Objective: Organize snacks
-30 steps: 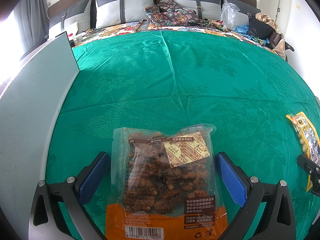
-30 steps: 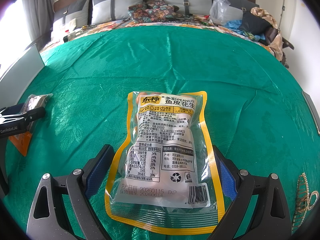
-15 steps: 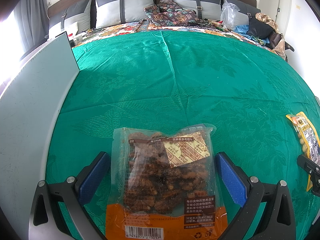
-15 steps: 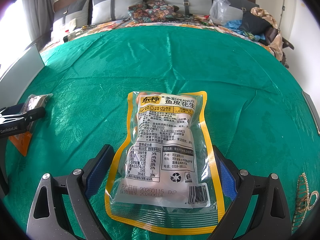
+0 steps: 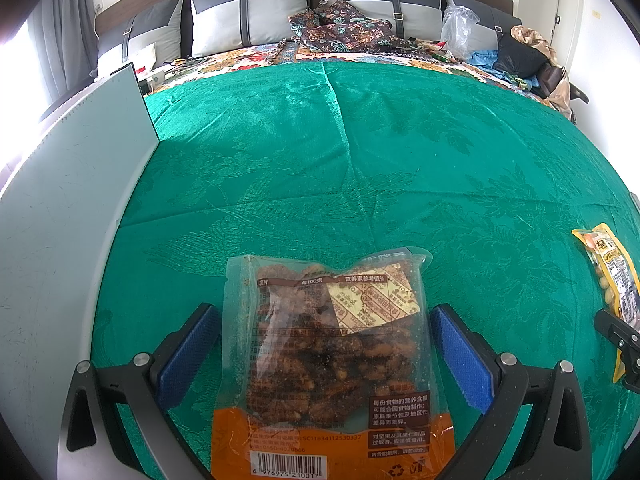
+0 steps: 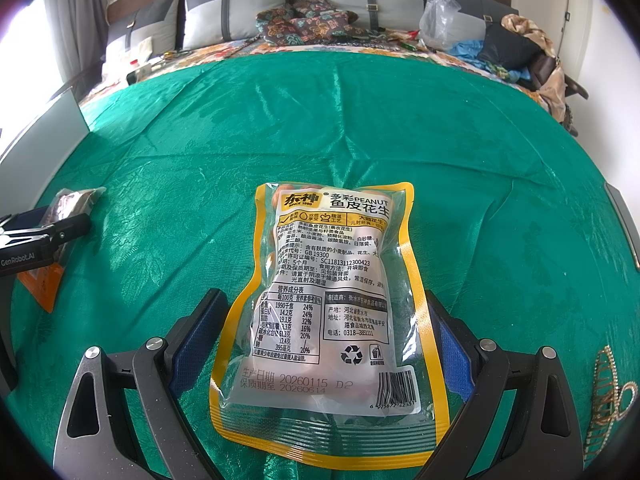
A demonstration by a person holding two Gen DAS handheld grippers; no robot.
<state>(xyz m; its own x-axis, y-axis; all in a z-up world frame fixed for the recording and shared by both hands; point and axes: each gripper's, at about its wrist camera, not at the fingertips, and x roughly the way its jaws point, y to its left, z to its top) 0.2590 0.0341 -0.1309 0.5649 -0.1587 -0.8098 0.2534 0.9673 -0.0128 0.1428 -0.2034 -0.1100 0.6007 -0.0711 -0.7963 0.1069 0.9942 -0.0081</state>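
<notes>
- Green damask cloth (image 5: 400,168), glossy and woven with a leaf pattern, covers the bed; creases run lengthwise down its middle, and the weave catches light in shiny streaks.
- Grey two-tone pillows (image 5: 244,20) with straps and buckles lean against a dark wooden headboard, with a floral patterned cushion (image 5: 340,32) heaped between them.
- At the far right corner of the bed sit a crumpled clear plastic bag (image 5: 460,28) and a pile of dark and blue clothing.
- A flat pale grey panel (image 5: 60,208) with a scuffed matte face stands upright along the left edge of the bed.
- The left claw (image 5: 324,348) is spread wide, its blue textured pads on either side of a clear pouch of dark glazed nuts (image 5: 320,360) with an orange base and a barcode; the pads do not touch it.
- The right claw (image 6: 328,344) is likewise spread apart around a yellow-bordered peanut packet (image 6: 332,296), a flat transparent pouch with printed labels lying on the cloth, not pinched.
- Seen from the right wrist, the nut pouch lies well to the left of the peanut packet; both rest on the near part of the bed.
- Compared with a second ago, nothing has shifted: both packets and both claws sit exactly as before.
</notes>
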